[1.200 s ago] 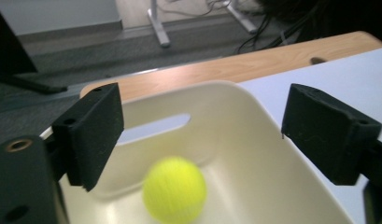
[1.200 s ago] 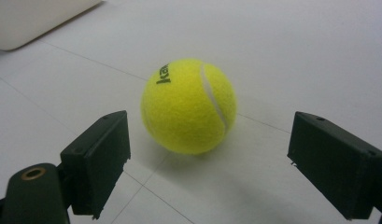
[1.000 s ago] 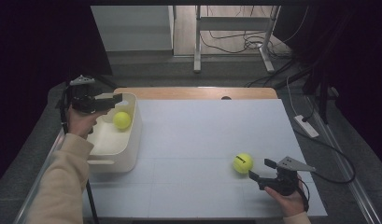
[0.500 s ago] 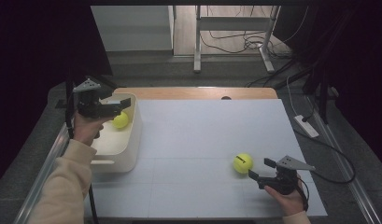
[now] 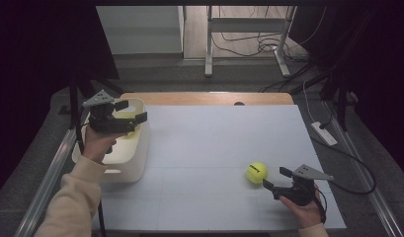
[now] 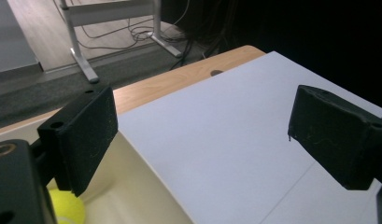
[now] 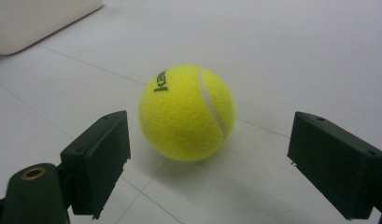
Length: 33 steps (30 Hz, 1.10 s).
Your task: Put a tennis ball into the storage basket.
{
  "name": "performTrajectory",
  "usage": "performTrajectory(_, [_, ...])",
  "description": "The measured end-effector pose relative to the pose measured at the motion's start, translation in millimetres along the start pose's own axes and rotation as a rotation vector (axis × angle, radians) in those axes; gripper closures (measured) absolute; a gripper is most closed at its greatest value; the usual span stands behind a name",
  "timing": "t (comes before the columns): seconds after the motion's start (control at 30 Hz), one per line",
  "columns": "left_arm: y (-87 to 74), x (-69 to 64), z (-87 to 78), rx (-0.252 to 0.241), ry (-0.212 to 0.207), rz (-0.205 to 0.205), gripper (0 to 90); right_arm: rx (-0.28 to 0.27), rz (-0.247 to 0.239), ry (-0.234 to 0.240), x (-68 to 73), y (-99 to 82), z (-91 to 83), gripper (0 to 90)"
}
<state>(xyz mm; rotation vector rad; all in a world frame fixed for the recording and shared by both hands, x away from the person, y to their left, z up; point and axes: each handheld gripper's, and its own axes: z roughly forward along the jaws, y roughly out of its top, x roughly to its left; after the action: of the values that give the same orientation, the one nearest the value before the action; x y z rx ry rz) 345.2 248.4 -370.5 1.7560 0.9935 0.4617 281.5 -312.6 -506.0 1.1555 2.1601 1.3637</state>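
Note:
A yellow tennis ball lies on the white table at the front right. My right gripper sits low just behind it, open, with the ball a little ahead of its spread jaws and untouched. My left gripper hovers open and empty over the cream bin at the left. A second yellow ball rests inside the bin, partly hidden by that gripper. In the left gripper view the ball peeks out below the left jaw, and the gripper faces across the table.
A strip of wooden tabletop runs along the far edge. A cable trails from the right gripper off the right side. Metal stand legs and loose wires lie on the floor beyond. A corner of the bin shows far left in the right gripper view.
My left gripper has drifted right and toward the near side over the bin, now covering more of the ball inside. The right gripper and its ball have stayed put.

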Motion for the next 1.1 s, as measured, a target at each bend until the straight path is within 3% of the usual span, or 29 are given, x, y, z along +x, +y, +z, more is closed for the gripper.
performTrajectory(0.27, [-1.3, -14.3, 8.1, 0.020, -0.040, 0.025, 9.0, 0.000, -0.003, 0.002, -0.4, 0.0, -0.3, 12.9])
performTrajectory(1.1, [-11.1, -39.0, 27.4, 0.050, -0.129, 0.024, 8.9, -0.003, -0.005, 0.003, -0.1, -0.9, -2.9, 12.9])
